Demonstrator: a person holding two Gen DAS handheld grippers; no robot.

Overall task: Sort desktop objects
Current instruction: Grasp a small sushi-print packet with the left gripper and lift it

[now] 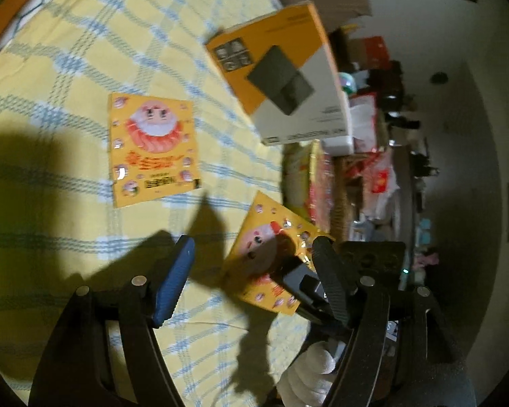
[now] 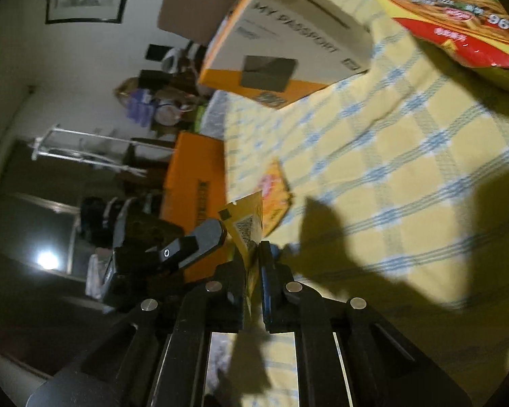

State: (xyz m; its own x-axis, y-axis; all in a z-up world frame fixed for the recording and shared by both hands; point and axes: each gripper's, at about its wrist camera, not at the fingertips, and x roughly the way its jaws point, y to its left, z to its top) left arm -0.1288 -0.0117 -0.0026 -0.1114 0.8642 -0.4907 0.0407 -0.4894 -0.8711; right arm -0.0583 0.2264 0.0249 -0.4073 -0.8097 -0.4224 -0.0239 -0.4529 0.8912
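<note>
Two yellow cartoon sachets show in the left wrist view: one lies flat on the checked cloth, the other is lifted and tilted. My right gripper is shut on that second sachet, held edge-on; the gripper also shows in the left wrist view. The flat sachet lies just beyond it in the right wrist view. My left gripper is open and empty above the cloth, left of the held sachet. An orange-and-white hard-drive box stands at the back.
A yellow-and-blue checked cloth covers the table. The box also shows in the right wrist view, with an instant noodle bowl at top right. An orange carton and room clutter lie beyond the table edge.
</note>
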